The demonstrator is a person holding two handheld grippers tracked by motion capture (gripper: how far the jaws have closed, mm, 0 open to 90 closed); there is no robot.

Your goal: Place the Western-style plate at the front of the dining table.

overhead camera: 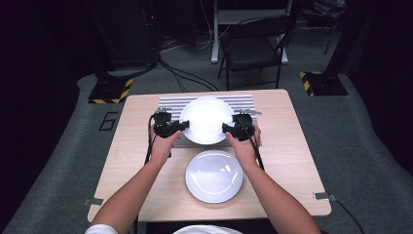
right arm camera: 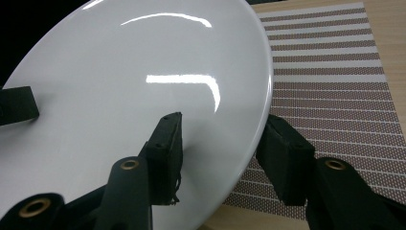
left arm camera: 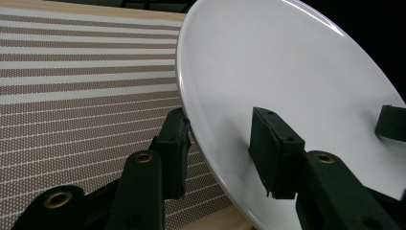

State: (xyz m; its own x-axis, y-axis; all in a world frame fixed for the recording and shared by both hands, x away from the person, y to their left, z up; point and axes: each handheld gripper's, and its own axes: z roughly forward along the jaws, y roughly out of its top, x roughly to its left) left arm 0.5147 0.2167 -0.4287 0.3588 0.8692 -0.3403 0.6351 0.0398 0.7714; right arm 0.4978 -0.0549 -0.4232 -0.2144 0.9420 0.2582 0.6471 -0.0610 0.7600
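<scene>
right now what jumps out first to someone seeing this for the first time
The bright white plate over the striped placemat at the far side of the table, gripped at opposite rims by the left gripper and the right gripper. A second white plate lies flat on the bare wood nearer the person.

My black tongs [overhead camera: 184, 126] flank a glossy white plate [overhead camera: 206, 120]; under it lies a brown-and-white striped mat [left arm camera: 86, 76]. Lower in the frame, a second white plate [overhead camera: 214, 176] sits on my pale wood counter [overhead camera: 287, 146].
</scene>
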